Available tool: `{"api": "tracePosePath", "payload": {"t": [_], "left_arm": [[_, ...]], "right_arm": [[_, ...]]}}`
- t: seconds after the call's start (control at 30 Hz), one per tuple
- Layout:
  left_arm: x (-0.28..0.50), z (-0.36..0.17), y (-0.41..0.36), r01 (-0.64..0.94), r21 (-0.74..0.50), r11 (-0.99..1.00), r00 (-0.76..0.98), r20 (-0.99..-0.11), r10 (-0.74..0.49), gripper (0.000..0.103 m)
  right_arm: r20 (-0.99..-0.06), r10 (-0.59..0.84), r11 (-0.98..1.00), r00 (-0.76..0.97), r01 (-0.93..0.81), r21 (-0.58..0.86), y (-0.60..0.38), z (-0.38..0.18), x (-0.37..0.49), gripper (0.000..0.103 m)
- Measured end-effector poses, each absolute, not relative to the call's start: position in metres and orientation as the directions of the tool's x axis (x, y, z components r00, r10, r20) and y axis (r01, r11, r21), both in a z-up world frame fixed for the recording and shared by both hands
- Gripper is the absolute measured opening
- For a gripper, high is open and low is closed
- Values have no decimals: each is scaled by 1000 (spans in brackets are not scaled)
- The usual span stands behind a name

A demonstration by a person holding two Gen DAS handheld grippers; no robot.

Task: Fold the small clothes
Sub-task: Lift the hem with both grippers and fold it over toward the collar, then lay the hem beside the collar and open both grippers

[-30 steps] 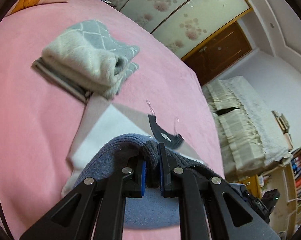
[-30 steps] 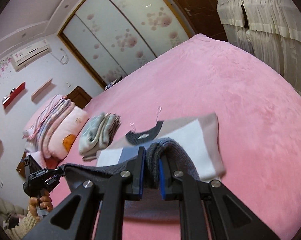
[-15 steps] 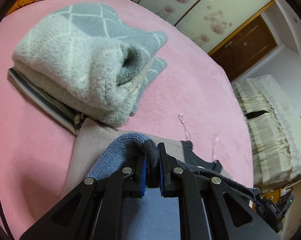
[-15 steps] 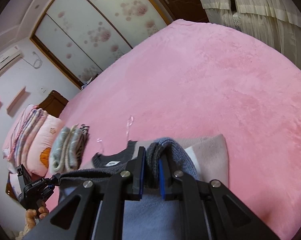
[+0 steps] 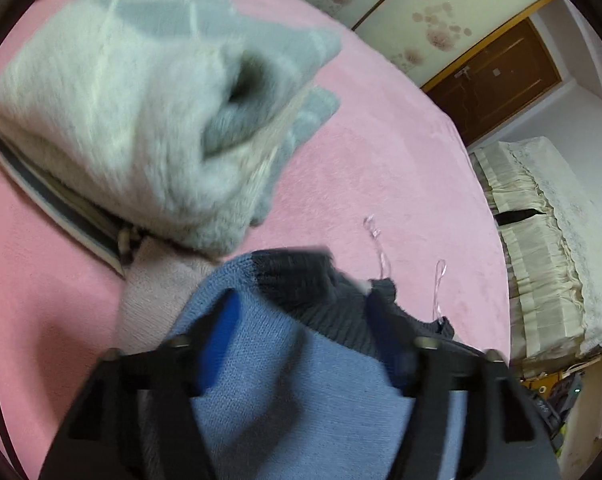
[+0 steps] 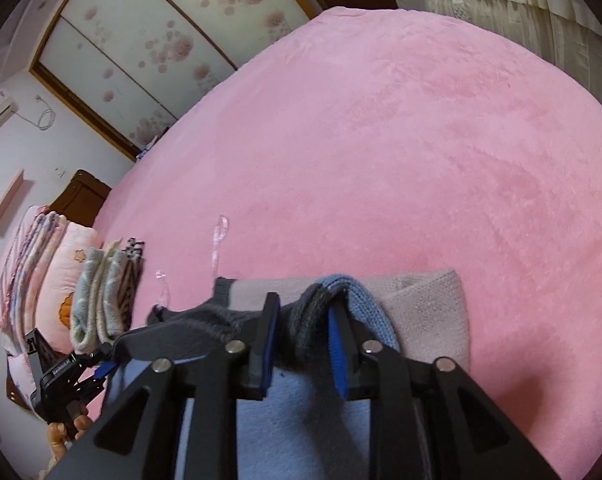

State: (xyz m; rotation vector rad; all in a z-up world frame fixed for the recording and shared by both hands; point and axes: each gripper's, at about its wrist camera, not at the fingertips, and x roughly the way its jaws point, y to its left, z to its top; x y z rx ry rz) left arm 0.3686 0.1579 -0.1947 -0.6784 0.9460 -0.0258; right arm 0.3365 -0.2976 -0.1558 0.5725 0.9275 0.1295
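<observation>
Lying folded on the pink bedspread [image 6: 401,140], the small knit sweater [image 5: 285,360] sits right under both grippers, its blue panel nearest the cameras and its dark grey ribbed edge turned over on top. The left gripper [image 5: 301,340] has its jaws spread wide and opening; the blue knit lies between its fingers [image 5: 217,340] but the pads are clear of it (this view is blurred, so finer contact cannot be read). The right gripper [image 6: 305,336] is also opening, its jaws parted with a bunched ridge of grey and blue knit standing in the gap; the fold leans on the right-hand blue pad, while the left-hand pad stands apart from it.

Beyond the right gripper's tips, the sweater's beige layer pokes out to the right, flat on the bedspread. Just ahead of the left gripper and to its left, a stack of folded clothes [image 5: 133,112] topped by a fluffy pale grey piece rests on the bedspread, its lower edge touching the sweater's beige corner. Two clear plastic hanger loops [image 5: 381,248] lie ahead and a little right of the left gripper, near the sweater's collar. Seen from the right wrist, the left gripper sits low to the left, with a person's hand [image 6: 67,432] under it.
</observation>
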Motion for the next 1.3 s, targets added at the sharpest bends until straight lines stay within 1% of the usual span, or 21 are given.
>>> {"api": "tracePosePath", "payload": {"t": [0.03,0.1,0.2,0.27,0.3,0.4,0.5,0.57,0.67,0.73,0.77,0.83,0.87,0.93,0.97,1.0,1.03,1.07,1.13,1.2,1.3], "left_arm": [[366,-189,158,-261,-544,798,615,-730,-297,80],[361,-177,159,-247,-558,792,640,-708,-300,80],[354,-161,166,-256,-565,784,668,-690,-279,80],[351,-150,167,-254,-542,801,690,-682,-242,80],[350,-146,165,-249,-513,822,696,-685,-217,80],[350,-135,145,-171,-358,918,709,-692,-138,80],[351,-137,126,-73,-182,981,714,-696,-76,80],[355,-145,115,-13,-99,995,699,-712,-61,80],[364,-159,108,27,-31,999,672,-740,-41,71],[371,-169,109,27,-28,999,654,-756,-39,56],[376,-174,108,25,-36,999,642,-765,-44,52],[387,-183,113,-9,-67,998,623,-781,-46,33],[392,-188,116,-28,-83,996,615,-787,-49,29],[400,-195,125,-78,-136,988,596,-801,-63,13],[404,-199,128,-109,-151,982,587,-808,-59,12],[407,-203,135,-148,-172,974,578,-814,-56,10],[408,-207,142,-182,-190,965,570,-820,-54,7],[409,-211,147,-213,-206,955,559,-827,-54,7],[410,-219,154,-257,-197,946,546,-837,-25,7],[408,-225,157,-262,-196,945,550,-835,-21,7],[403,-227,154,-240,-161,957,573,-820,6,7]], "right_arm": [[-708,339,845,619,130,519,-300,-150,334,39],[-675,350,832,649,116,542,-306,-137,328,45],[-632,347,817,693,109,567,-316,-120,320,46],[-622,319,836,715,97,540,-318,-110,317,46],[-626,299,852,721,94,515,-316,-107,317,46],[-681,226,916,696,86,392,-304,-105,321,46],[-717,217,936,662,68,346,-298,-118,329,46],[-733,213,943,646,62,328,-295,-128,334,46],[-759,206,950,618,62,308,-293,-146,341,46],[-774,191,955,604,66,288,-292,-157,345,46],[-777,187,957,601,69,283,-292,-161,347,46],[-781,181,958,597,74,278,-291,-169,351,46],[-780,184,957,597,71,280,-290,-171,353,46],[-782,190,958,593,64,281,-288,-176,356,45],[-787,180,961,590,64,269,-286,-179,358,41],[-794,155,968,588,69,240,-284,-180,359,21],[-806,130,974,577,76,212,-282,-183,361,9],[-813,112,977,572,87,196,-282,-186,362,9],[-816,88,980,571,95,173,-281,-190,362,9],[-819,65,985,571,94,144,-279,-194,362,9],[-812,68,982,579,106,158,-283,-195,361,9]]}}
